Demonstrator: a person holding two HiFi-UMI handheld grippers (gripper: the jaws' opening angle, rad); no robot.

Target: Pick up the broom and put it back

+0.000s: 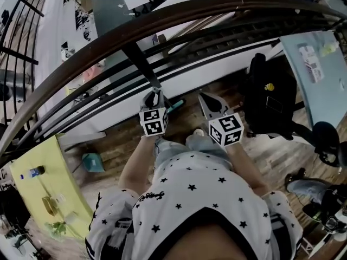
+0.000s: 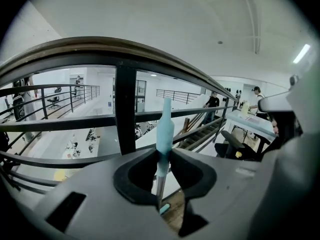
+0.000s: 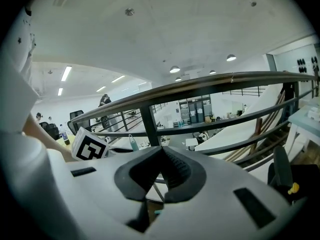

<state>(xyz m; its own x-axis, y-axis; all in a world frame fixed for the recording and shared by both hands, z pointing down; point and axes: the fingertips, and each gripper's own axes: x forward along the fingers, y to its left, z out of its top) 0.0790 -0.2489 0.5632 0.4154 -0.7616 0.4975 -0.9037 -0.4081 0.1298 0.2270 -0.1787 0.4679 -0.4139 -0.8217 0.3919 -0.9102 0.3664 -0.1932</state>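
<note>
The broom (image 2: 165,126) is hanging upright just inside the railing (image 2: 125,109), showing a pale blue tapered grip above a thin metal shaft. The left gripper (image 2: 164,156) is clenching the handle where blue meets metal. The right gripper (image 3: 161,153) is closing tip to tip on nothing. Only the head view is showing the broom's teal lower end near the wooden floor, and a teal dustpan (image 1: 93,161) well apart. Only the right gripper view is catching the grip's top beside the left gripper's marker cube (image 3: 90,145).

Head view steeply down; both gripper views toward shared railing (image 2: 125,91)
</note>
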